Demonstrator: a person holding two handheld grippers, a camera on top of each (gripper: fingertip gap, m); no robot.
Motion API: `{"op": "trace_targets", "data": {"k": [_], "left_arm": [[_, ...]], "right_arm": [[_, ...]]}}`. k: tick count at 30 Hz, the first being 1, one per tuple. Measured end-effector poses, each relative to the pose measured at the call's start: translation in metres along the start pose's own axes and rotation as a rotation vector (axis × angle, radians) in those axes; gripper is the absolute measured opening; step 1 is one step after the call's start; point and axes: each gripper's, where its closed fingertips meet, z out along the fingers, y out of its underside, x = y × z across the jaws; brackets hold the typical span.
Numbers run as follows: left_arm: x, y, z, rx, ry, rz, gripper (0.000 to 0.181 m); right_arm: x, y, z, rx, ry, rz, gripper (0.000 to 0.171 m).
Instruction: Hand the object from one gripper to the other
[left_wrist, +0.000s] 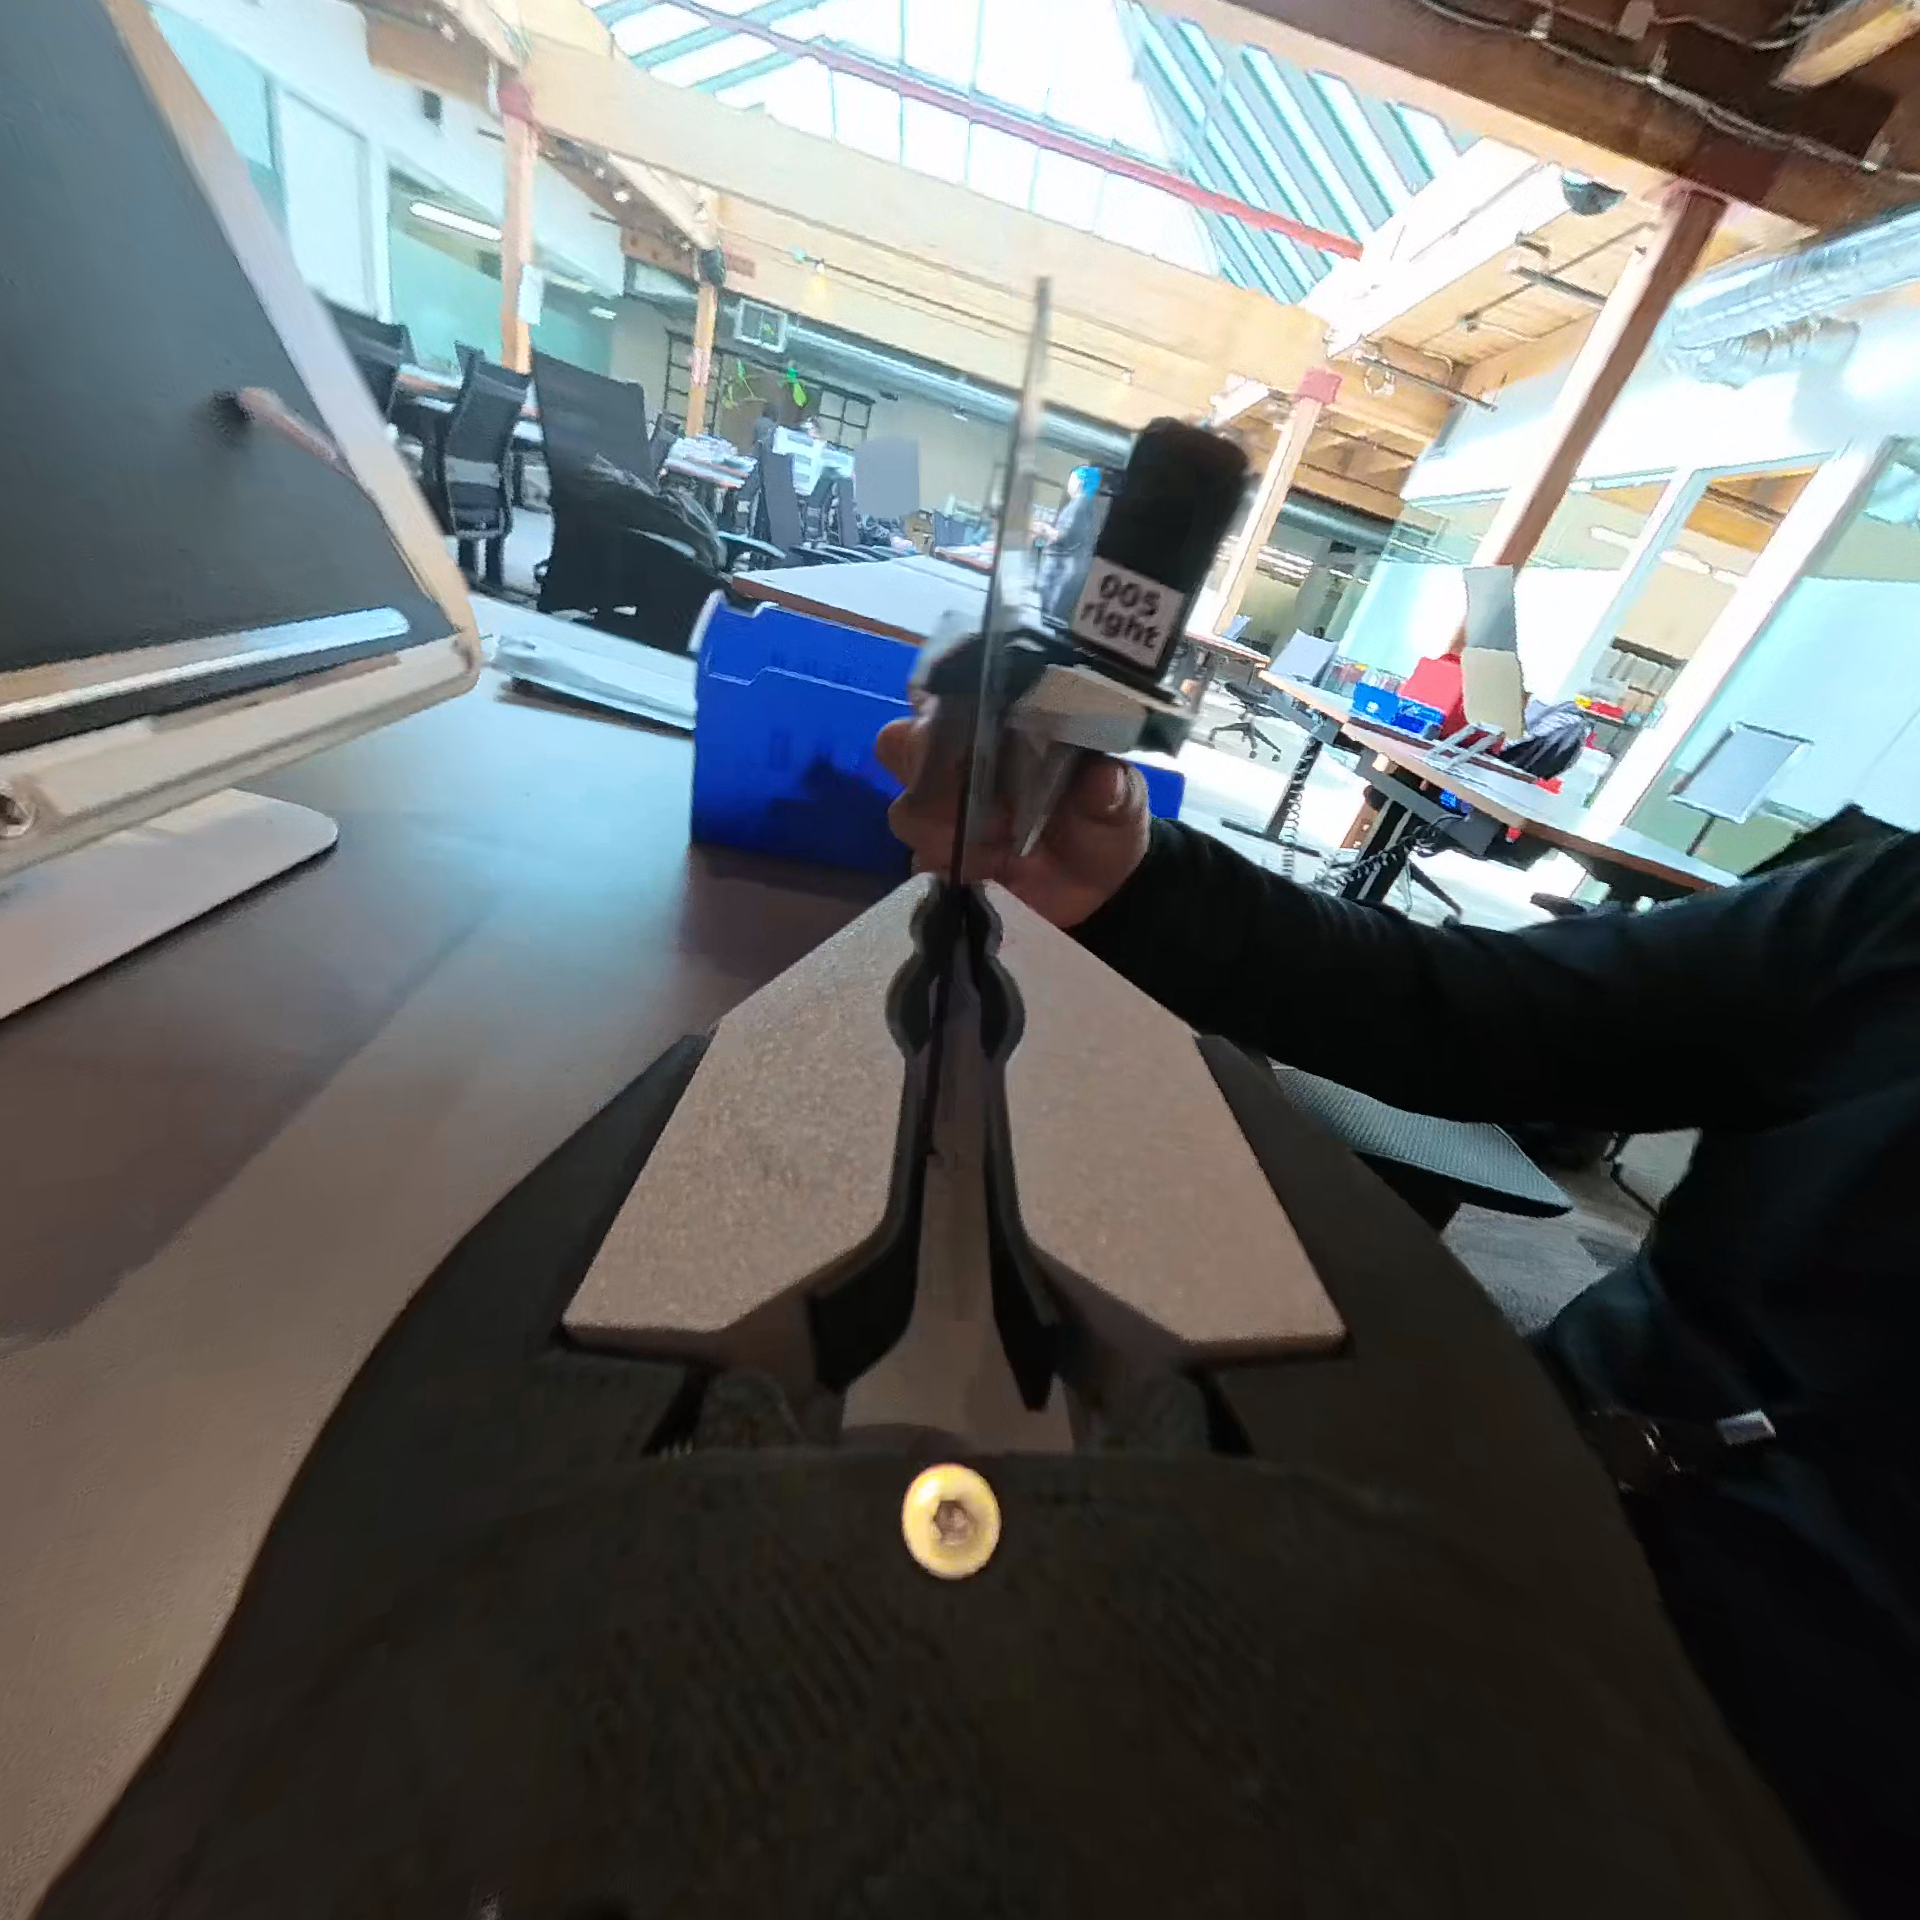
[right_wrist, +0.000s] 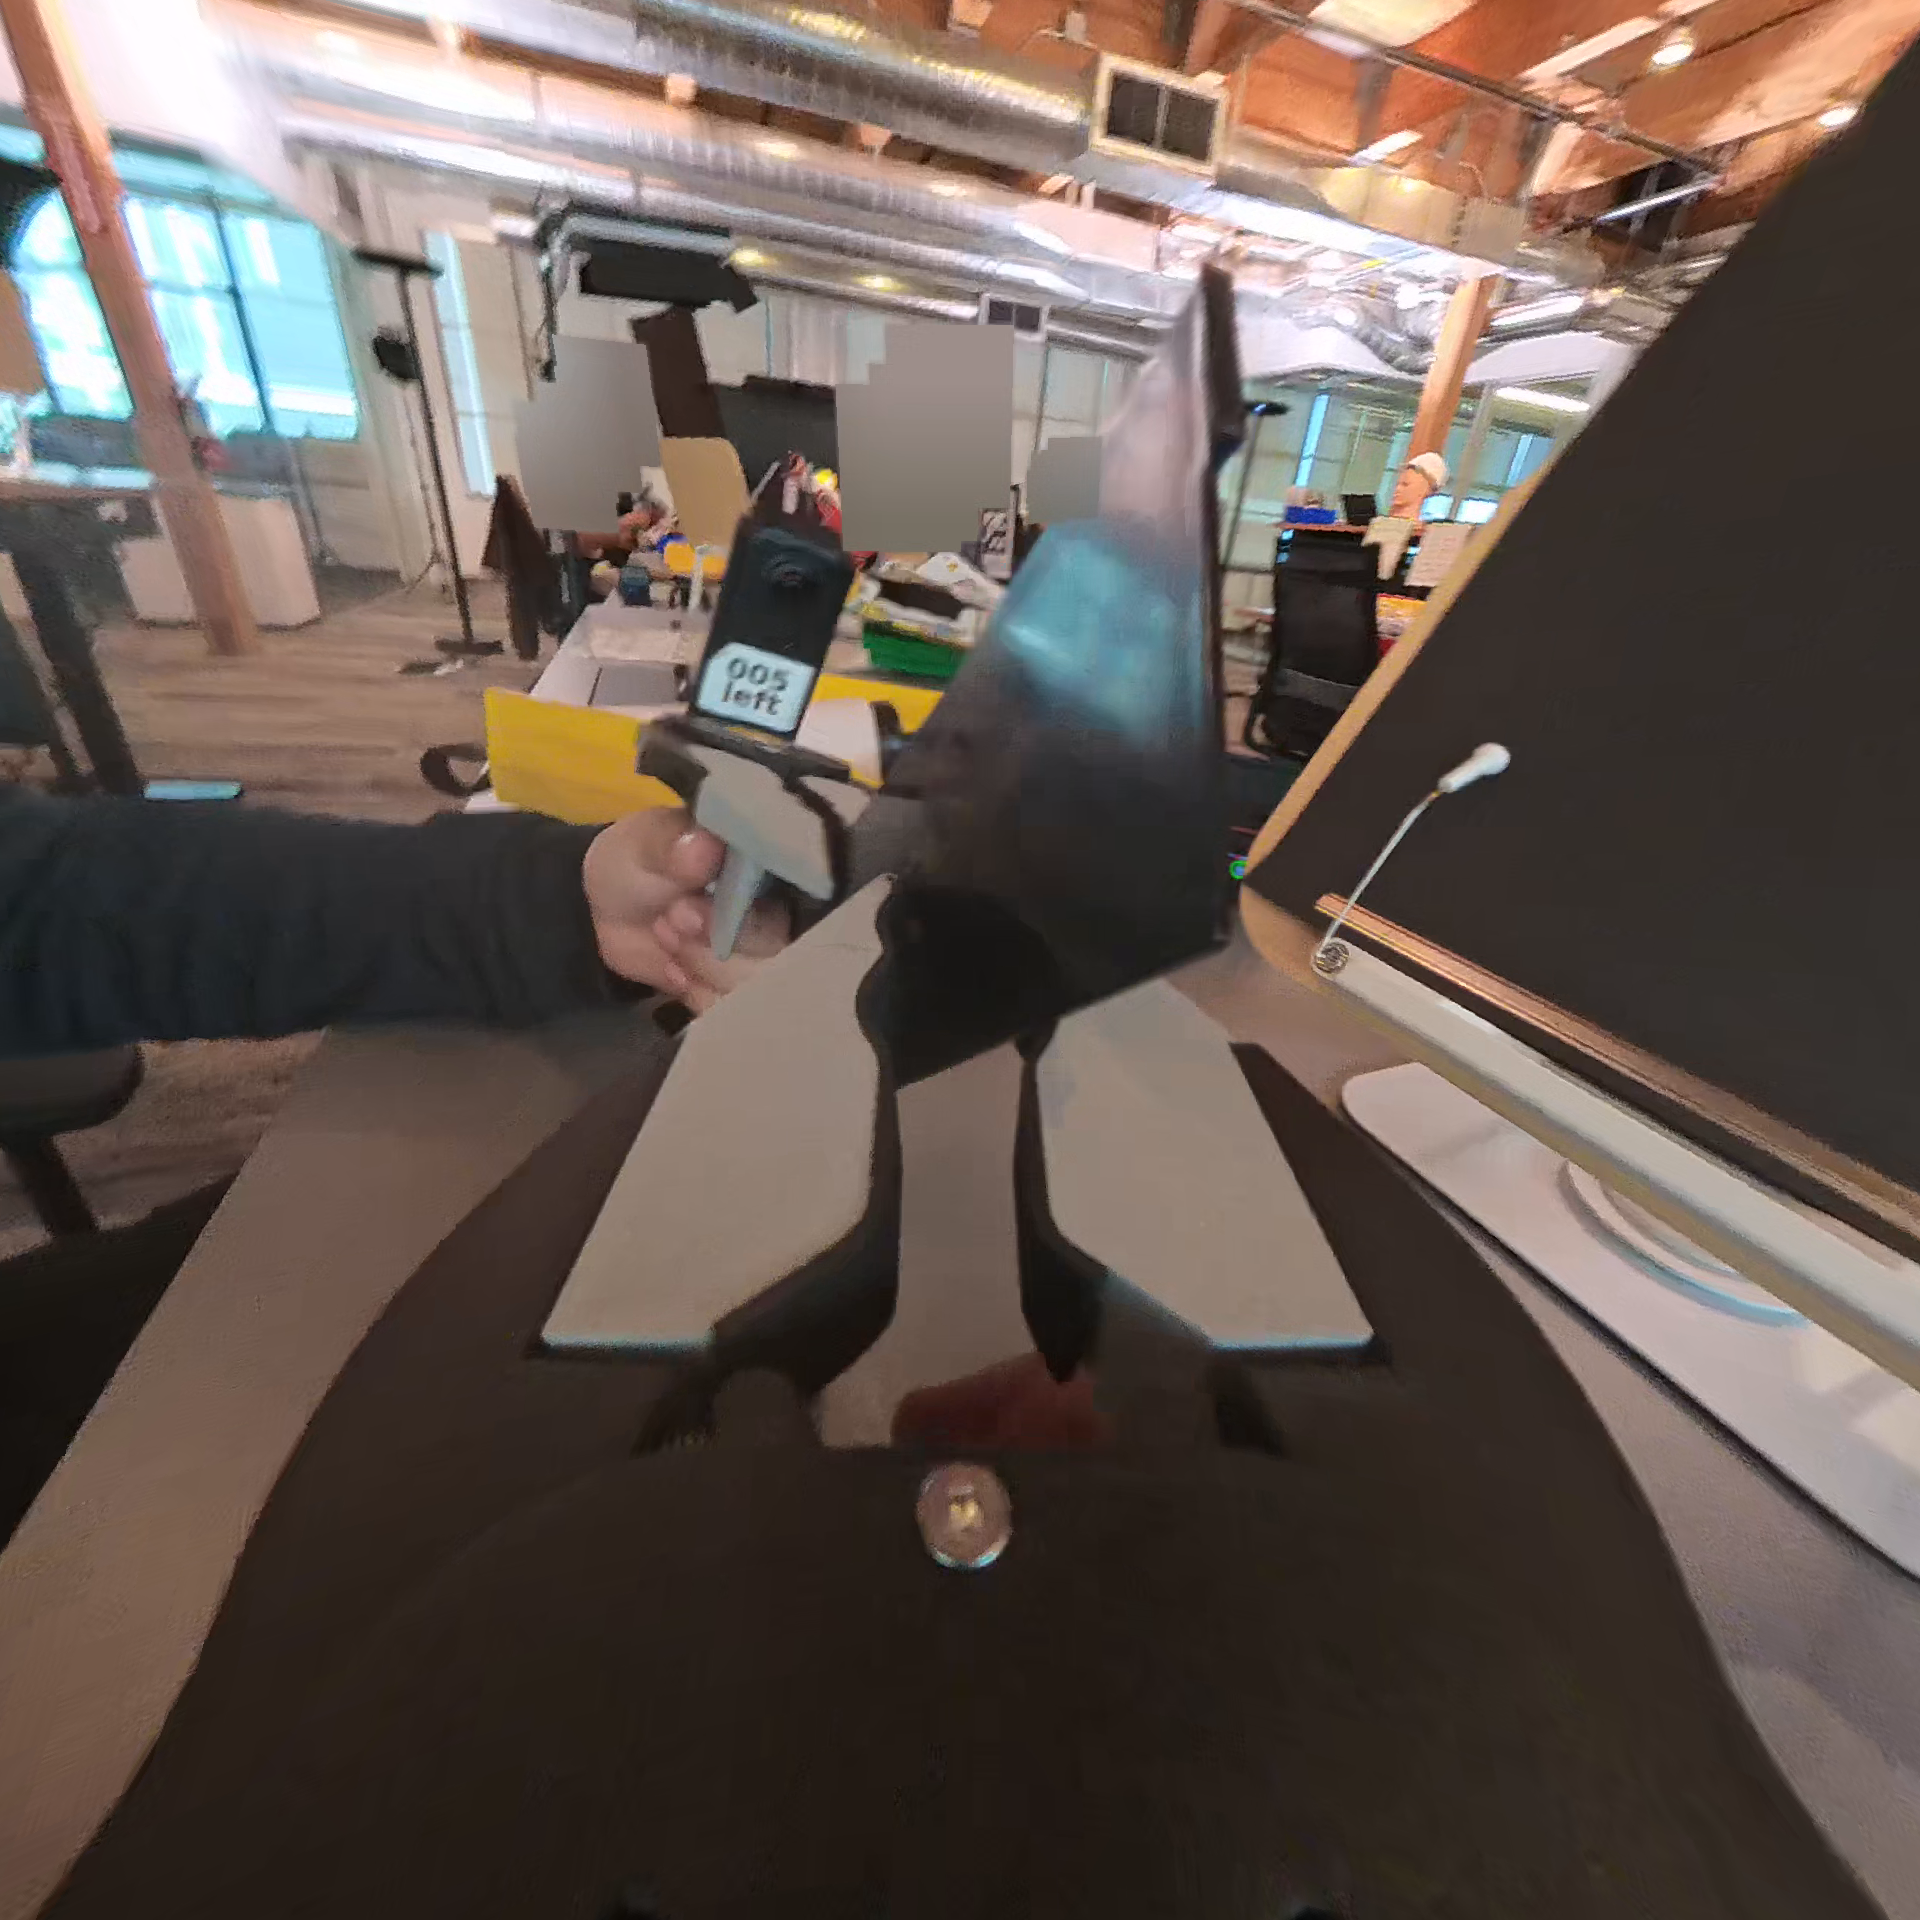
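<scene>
Two grippers meet: our left gripper (left_wrist: 951, 914) pinches a thin dark sheet (left_wrist: 1003, 582); our right gripper (right_wrist: 961, 987) is spread around it.

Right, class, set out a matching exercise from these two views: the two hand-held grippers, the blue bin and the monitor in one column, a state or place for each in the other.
1 left hand-held gripper
2 right hand-held gripper
3 blue bin
4 monitor

A on a silver foot on the desk
B shut on the dark sheet
C jaws apart, sheet's corner between them
D on the desk beyond the sheet

Pairs: 1-B, 2-C, 3-D, 4-A
</scene>
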Motion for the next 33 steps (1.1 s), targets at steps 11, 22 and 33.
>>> {"op": "trace_targets", "data": {"k": [11,22,33], "left_arm": [[-0.045,0.004,-0.015,0.037,-0.144,-0.307,0.041],[0.005,0.030,0.010,-0.101,0.203,-0.542,0.052],[-0.017,0.048,0.007,-0.362,-0.171,0.187,0.007]], "right_arm": [[0.034,0.015,-0.009,-0.297,0.522,-1.273,0.000],[0.003,0.066,0.021,-0.499,0.322,-1.572,0.000],[0.014,0.078,0.020,-0.505,0.327,-1.310,0.062]]}}
